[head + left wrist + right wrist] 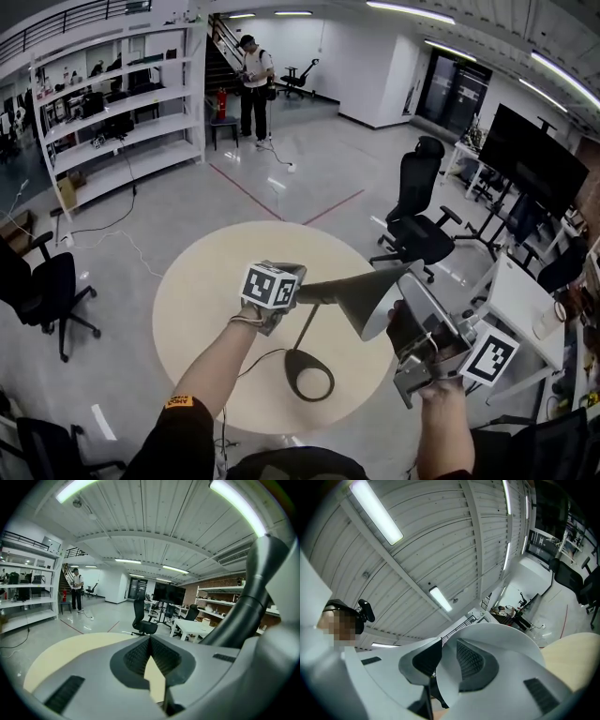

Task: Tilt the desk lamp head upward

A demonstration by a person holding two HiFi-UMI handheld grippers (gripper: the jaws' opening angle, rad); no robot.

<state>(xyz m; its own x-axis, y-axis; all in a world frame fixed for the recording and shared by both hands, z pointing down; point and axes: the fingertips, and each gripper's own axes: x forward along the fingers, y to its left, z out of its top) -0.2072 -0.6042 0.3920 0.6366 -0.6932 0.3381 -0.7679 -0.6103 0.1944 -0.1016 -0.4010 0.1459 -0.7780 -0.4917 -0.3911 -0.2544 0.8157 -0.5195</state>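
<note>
Right gripper (440, 667): jaws closed down on the thin white rim (443, 682) of the lamp shade, with the sheet of the rim standing edge-on between the 2 ribbed pads. This gripper's view looks up at the ceiling lights, so it points upward. In the head view the right gripper (405, 317) sits at the wide mouth of the desk lamp head (361, 289), on its right edge.

Left gripper (150, 641): the tips meet, leaving only a narrow wedge gap lower down with beige tabletop showing through it. Nothing is between the pads. The dark lamp neck (253, 597) runs up past the outer side of its right jaw, not inside the jaws. In the head view the left gripper (283, 270) is at the narrow end of the lamp head, where the head joins the stem (305, 328).

The lamp head's long axis lies about level, left to right in the head view: narrow end at left, cone widening to the right, mouth facing right toward the right gripper. The thin stem drops from the narrow end to a dark ring base (292, 368) on the round beige table (206, 300), near the table's near edge.

Beyond the table are a black office chair (417, 220), white shelving (112, 103) and 1 person (253, 84) standing far back.
</note>
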